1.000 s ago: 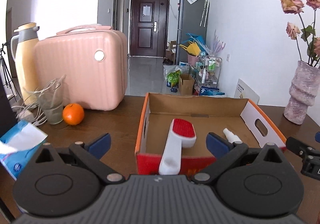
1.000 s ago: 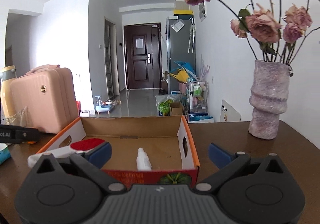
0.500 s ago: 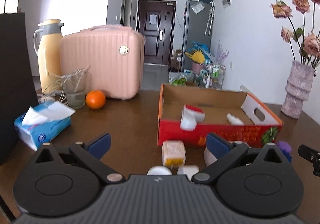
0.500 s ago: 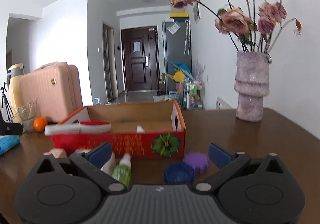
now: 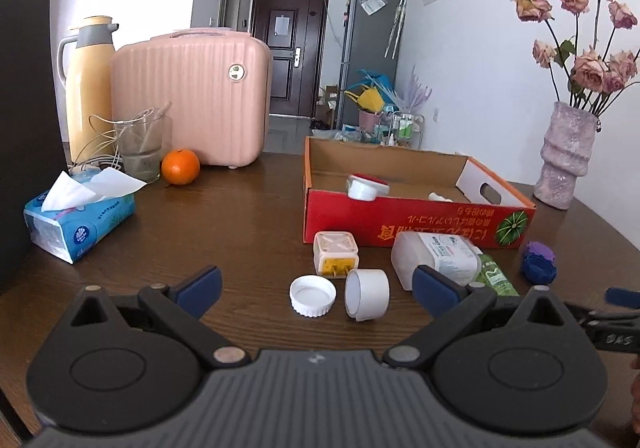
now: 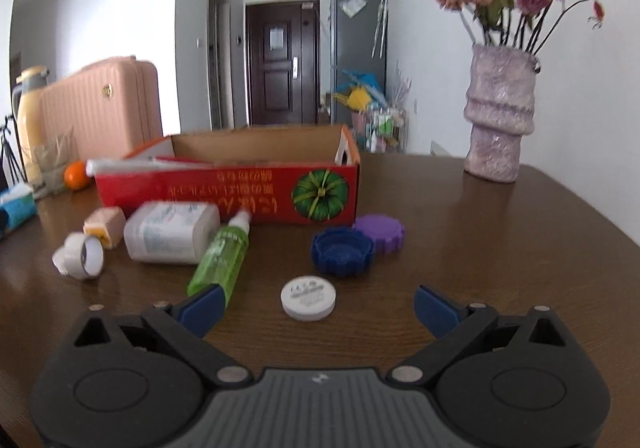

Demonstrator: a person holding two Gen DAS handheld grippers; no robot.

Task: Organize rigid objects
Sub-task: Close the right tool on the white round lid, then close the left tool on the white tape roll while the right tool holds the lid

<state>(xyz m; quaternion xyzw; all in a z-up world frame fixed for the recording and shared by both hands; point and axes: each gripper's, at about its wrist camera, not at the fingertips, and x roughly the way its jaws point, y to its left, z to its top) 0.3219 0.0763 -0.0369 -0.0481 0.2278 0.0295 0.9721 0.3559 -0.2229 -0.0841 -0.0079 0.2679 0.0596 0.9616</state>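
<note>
- Left tongs (image 5: 316,282) wide, empty; white cap (image 5: 313,295) and tape roll (image 5: 367,299) on worktop (image 5: 240,224) between tips.
- Right tongs (image 6: 316,302) wide, empty; round white lid (image 6: 308,298) between tips, seen in right view only.
- Tissue pack (image 5: 78,215) fully visible in left view only.
- Red cardboard box (image 6: 248,191) behind green spray bottle (image 6: 222,258).
</note>
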